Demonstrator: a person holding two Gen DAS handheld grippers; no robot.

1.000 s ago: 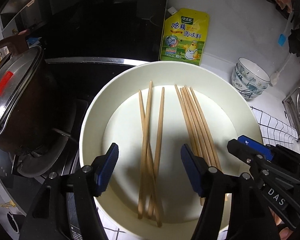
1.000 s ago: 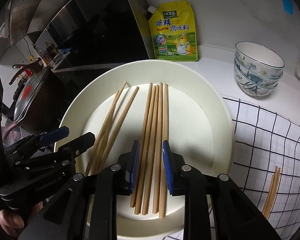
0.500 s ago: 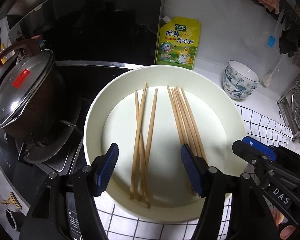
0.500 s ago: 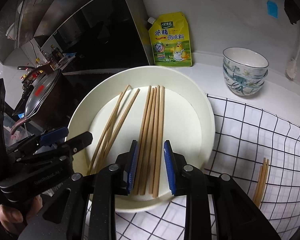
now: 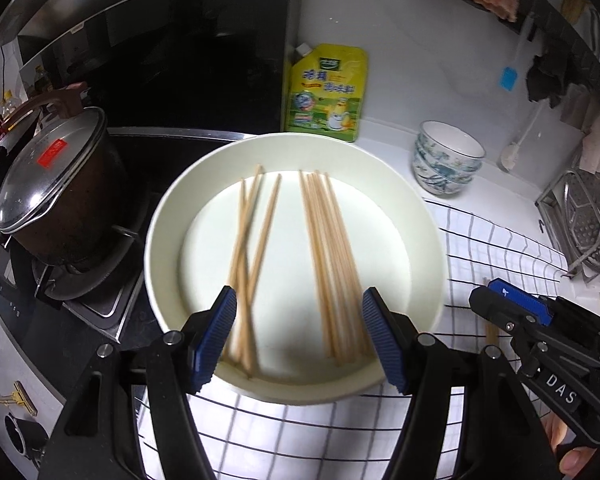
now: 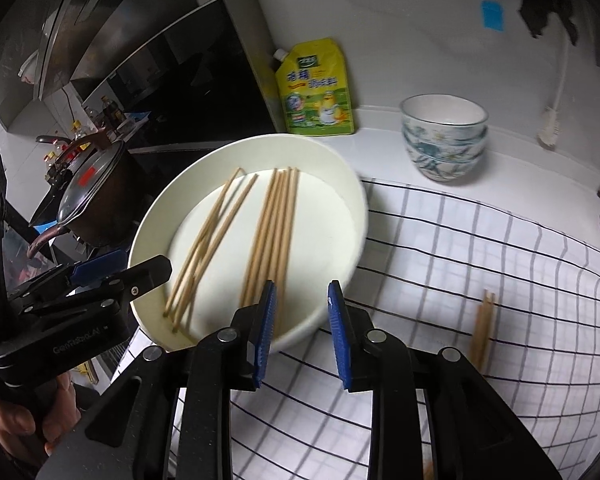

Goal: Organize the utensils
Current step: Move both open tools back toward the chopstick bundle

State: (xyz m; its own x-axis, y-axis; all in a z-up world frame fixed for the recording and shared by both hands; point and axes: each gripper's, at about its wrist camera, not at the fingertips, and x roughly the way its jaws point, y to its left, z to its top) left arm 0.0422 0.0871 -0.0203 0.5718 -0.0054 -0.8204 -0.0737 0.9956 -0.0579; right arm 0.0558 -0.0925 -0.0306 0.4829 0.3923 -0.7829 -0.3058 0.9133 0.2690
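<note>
A large white plate (image 5: 416, 216) (image 6: 340, 176) holds several wooden chopsticks in two groups: a crossed left group (image 5: 252, 236) (image 6: 212, 236) and a straight right group (image 5: 328, 248) (image 6: 274, 232). My left gripper (image 5: 298, 340) is open and empty, just above the plate's near rim. My right gripper (image 6: 300, 332) is open with a narrower gap and empty, at the plate's near right rim. A few more chopsticks (image 6: 483, 320) lie on the checked cloth to the right.
A black-and-white checked cloth (image 6: 480, 248) covers the counter. A lidded dark pot (image 5: 56, 196) sits on the stove at left. A yellow seasoning pouch (image 5: 328, 92) leans on the wall. Stacked patterned bowls (image 6: 444, 136) stand behind. A metal rack (image 5: 588, 216) is at far right.
Both grippers have pulled back and up from the plate, so the plate looks smaller and more cloth shows. The right gripper's jaws have spread slightly. The chopsticks stay in the plate.
</note>
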